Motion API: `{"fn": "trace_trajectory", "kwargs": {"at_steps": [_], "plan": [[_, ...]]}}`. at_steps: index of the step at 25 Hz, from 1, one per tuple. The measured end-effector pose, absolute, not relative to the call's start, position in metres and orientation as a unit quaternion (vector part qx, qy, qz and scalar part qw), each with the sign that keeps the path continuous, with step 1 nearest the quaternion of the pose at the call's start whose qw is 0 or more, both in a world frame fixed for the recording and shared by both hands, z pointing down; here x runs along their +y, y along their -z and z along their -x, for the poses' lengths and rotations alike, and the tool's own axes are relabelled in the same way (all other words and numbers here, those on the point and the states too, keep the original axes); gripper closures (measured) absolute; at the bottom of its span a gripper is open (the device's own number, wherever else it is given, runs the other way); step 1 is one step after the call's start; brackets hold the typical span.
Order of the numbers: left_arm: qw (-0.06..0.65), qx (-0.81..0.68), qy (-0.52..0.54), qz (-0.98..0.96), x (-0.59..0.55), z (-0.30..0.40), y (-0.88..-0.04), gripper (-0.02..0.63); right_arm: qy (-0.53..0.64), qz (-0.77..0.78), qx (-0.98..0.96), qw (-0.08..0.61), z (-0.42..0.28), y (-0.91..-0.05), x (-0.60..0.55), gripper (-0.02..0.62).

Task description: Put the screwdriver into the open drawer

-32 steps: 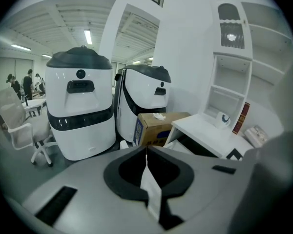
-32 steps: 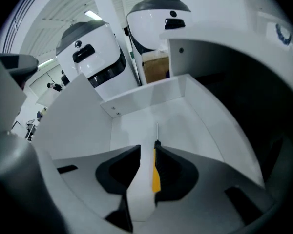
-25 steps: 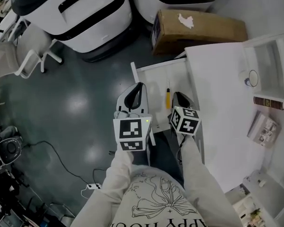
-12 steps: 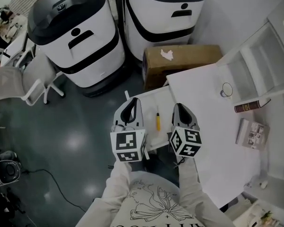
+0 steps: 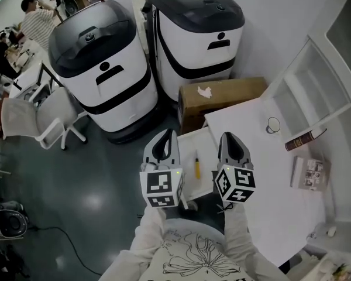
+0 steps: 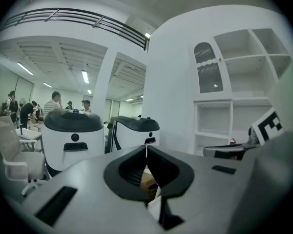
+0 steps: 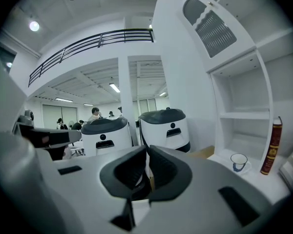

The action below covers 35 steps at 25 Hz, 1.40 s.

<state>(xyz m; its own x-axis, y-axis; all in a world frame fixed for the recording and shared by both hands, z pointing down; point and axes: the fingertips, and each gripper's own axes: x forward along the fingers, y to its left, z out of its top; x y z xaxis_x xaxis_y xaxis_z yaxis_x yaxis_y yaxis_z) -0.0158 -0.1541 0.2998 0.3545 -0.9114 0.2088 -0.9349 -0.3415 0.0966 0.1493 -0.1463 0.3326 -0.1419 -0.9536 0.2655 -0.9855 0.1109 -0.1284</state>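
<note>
The screwdriver (image 5: 196,165), yellow handle and thin metal shaft, lies in the open white drawer (image 5: 206,183) of the white desk, seen in the head view between my two grippers. My left gripper (image 5: 167,134) is held up over the drawer's left edge, jaws shut and empty (image 6: 146,150). On the other side of the screwdriver, my right gripper (image 5: 229,137) hangs above the drawer's right edge, jaws also shut with nothing in them (image 7: 147,151). Both point nearly level toward the far machines.
Two large white-and-black machines (image 5: 99,75) stand on the floor ahead, with a cardboard box (image 5: 222,98) beside the desk. On the desk (image 5: 263,174) are a cup (image 5: 272,124), a brown bottle (image 5: 305,137) and a booklet (image 5: 309,172). A white chair (image 5: 29,119) stands left; people sit far left.
Both grippers have risen well above the drawer and tilted up toward level. The screwdriver stays lying in the drawer. The head view now takes in more of the room.
</note>
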Motion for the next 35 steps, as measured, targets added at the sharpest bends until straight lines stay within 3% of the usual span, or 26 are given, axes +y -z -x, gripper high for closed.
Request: {"fn": "trace_trajectory", "kwargs": {"at_steps": [35], "plan": [[0.066, -0.577, -0.046, -0.813, -0.159, 0.014, -0.275, 0.597, -0.110, -0.647, -0.754, 0.034, -0.149, -0.305, -0.148, 0.578]]}}
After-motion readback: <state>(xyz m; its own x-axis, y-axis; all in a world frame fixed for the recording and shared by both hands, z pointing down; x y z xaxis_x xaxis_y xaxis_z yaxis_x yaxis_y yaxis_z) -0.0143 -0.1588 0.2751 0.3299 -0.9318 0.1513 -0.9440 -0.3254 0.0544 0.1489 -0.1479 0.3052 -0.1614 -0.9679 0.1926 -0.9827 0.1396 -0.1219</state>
